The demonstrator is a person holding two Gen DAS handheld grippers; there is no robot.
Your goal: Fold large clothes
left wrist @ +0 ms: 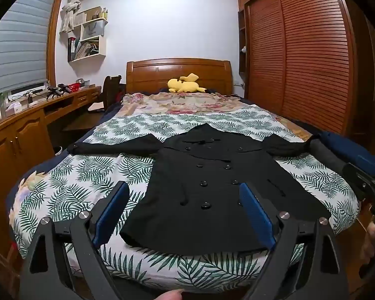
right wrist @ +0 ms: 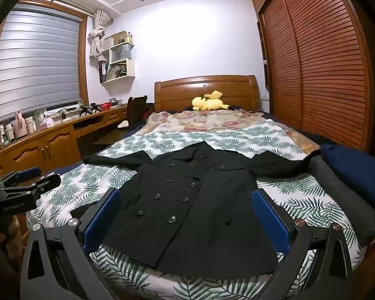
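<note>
So there's one black coat point(right wrist: 187, 200) spread on the bed, with eight buttons showing down its front, two grippers, one yellow plush toy point(right wrist: 208, 103) by the headboard, and two folded bundles at the right edge, one grey point(right wrist: 342, 195), one navy point(right wrist: 357, 172).

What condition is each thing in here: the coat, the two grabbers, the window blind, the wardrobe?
Black coat: spread flat on the bed, buttoned, sleeves out sideways, not yet folded.
Left gripper: jaws open, holding nothing.
Right gripper: jaws open, holding nothing.
Window blind: pulled down almost fully.
Wardrobe doors: closed.
Folded clothes: stacked at the bed's right edge.
</note>
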